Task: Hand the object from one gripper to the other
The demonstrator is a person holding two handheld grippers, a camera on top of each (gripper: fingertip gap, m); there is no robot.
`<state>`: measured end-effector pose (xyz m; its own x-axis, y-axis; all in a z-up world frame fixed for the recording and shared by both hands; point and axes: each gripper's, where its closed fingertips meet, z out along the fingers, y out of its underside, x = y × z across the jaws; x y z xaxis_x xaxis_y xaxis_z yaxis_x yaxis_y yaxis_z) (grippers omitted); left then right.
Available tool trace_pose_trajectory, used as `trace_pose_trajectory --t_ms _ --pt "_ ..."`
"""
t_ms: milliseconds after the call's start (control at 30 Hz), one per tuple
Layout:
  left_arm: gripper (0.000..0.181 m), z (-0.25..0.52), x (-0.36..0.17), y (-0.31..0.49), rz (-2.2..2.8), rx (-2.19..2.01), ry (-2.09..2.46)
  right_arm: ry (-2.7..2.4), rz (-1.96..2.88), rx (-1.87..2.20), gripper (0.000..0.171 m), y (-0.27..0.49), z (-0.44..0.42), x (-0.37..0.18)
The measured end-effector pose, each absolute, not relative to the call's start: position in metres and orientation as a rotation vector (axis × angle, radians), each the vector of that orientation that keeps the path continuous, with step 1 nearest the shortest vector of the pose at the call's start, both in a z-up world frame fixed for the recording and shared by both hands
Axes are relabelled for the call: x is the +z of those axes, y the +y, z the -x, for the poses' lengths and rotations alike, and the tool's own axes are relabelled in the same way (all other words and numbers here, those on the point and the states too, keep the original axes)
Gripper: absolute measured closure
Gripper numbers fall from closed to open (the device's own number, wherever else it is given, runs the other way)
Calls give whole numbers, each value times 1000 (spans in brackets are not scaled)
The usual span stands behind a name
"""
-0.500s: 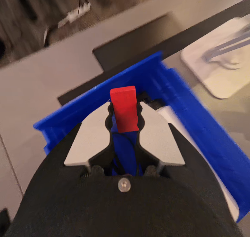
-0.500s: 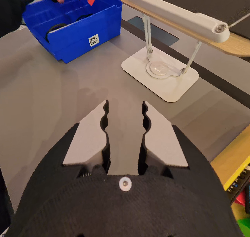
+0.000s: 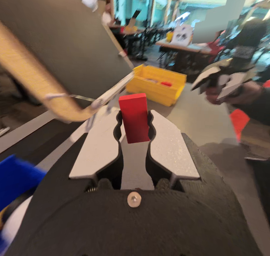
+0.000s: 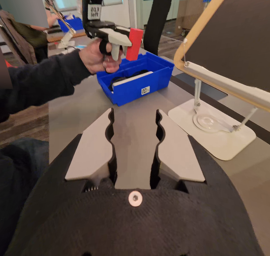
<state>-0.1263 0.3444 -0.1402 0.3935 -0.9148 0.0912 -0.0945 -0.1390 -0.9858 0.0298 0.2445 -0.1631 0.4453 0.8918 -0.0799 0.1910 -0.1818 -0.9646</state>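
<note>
My left gripper (image 3: 134,114) is shut on a red rectangular block (image 3: 133,118), gripping it by its long sides with the top end sticking out past the tips. In the right wrist view the left gripper (image 4: 128,44) holds the block (image 4: 134,44) upright in the air above the blue bin (image 4: 135,79). My right gripper (image 4: 134,113) is open and empty, low over the grey table (image 4: 81,111), well short of the block. It shows blurred at the far right of the left wrist view (image 3: 219,80), open.
The blue bin holds a white slab and black cable. A white lamp base (image 4: 216,132) with a wooden-edged panel (image 4: 219,34) stands at the right. A yellow bin (image 3: 156,85) sits at the table's far end. A dark-sleeved arm (image 4: 43,79) holds the left gripper. The grippers' ends are close to 20 cm from one another.
The left gripper has lifted the red block out of the blue bin and swung to face the right gripper. The right gripper has tilted up towards it and stays open.
</note>
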Motion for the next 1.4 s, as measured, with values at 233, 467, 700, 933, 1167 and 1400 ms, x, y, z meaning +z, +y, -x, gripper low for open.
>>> trace_pose_trajectory --t_ms 233,467,700,933,1167,1400 --pt "148 51 -116 253 1356 -1224 1004 -953 1535 1045 112 203 1 -137" --pt "147 5 -135 198 1382 -1011 1303 -1006 1456 983 115 175 -3 -116" --pt "148 -22 -135 147 1264 -1093 1523 -1079 1410 1027 124 146 -14 -116" --pt "148 -46 -127 129 1176 -1163 1528 -1019 1373 1069 137 136 -30 -110" --pt "148 -55 -122 128 1172 -1249 1474 -971 1342 1126 142 134 -38 -105" --pt "146 -51 -113 137 1182 -1290 1353 -823 1271 1192 142 143 -49 -88"
